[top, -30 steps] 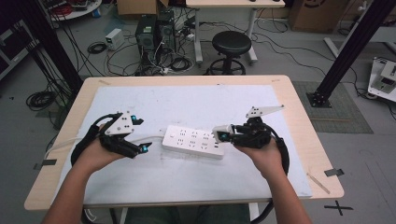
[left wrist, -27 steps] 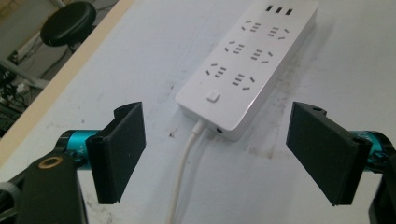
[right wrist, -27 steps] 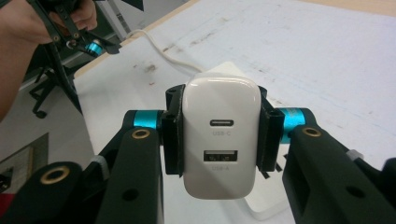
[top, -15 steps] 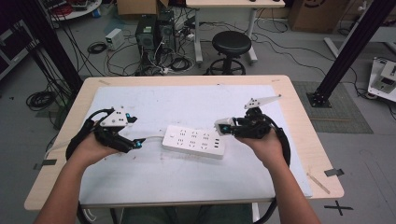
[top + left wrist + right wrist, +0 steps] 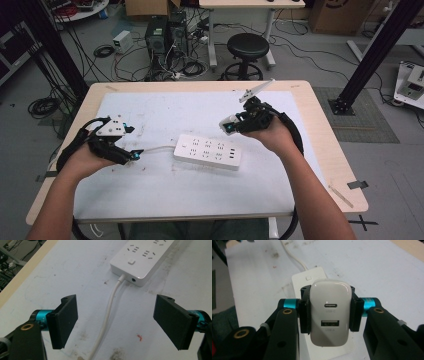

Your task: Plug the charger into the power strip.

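A white power strip [image 5: 208, 151] lies flat in the middle of the white mat, its white cable [image 5: 107, 312] running out of its left end. My left gripper [image 5: 134, 154] is low over the mat to the strip's left, open wide, with the cable passing between its jaws and nothing held [image 5: 115, 322]. My right gripper [image 5: 227, 125] is raised above the strip's right end and is shut on a white USB charger [image 5: 330, 315]. The charger's USB-C and USB-A ports face the camera. The strip [image 5: 312, 277] lies below it.
The white mat [image 5: 165, 110] covers most of the wooden table [image 5: 320, 130]. A black stool [image 5: 248, 47], computer cases and loose floor cables stand beyond the far edge. A black frame post [image 5: 370, 55] rises at the right.
My right gripper has lifted with the charger and moved back, away from the strip. My left gripper has drawn left and toward the near side, away from the strip's end.
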Tool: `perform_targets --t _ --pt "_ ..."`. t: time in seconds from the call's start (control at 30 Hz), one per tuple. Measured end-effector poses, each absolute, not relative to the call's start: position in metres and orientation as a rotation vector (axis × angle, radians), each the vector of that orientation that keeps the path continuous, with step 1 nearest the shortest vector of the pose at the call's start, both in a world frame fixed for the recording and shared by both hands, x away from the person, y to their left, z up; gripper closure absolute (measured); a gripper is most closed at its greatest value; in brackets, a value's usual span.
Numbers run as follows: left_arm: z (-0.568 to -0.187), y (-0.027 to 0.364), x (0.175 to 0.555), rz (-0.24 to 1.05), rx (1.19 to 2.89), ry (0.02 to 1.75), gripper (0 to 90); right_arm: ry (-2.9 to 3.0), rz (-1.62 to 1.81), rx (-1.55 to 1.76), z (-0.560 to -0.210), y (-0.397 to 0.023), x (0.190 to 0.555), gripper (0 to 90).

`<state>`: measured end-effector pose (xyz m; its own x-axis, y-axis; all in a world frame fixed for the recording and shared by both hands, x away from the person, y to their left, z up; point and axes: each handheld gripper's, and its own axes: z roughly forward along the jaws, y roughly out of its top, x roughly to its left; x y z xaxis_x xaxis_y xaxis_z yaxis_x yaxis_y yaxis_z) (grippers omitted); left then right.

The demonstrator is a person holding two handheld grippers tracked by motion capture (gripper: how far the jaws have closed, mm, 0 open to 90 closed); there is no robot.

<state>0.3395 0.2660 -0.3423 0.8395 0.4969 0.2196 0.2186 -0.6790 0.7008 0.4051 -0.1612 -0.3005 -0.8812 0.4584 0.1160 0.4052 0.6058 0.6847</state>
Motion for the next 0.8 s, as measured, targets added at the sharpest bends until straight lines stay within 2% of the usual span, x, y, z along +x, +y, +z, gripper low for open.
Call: perform_targets --t 0.8 --pt "-0.344 0.274 0.347 0.517 2.368 0.541 19.8 3.078 0.525 0.479 -0.333 -0.104 0.443 63.4"
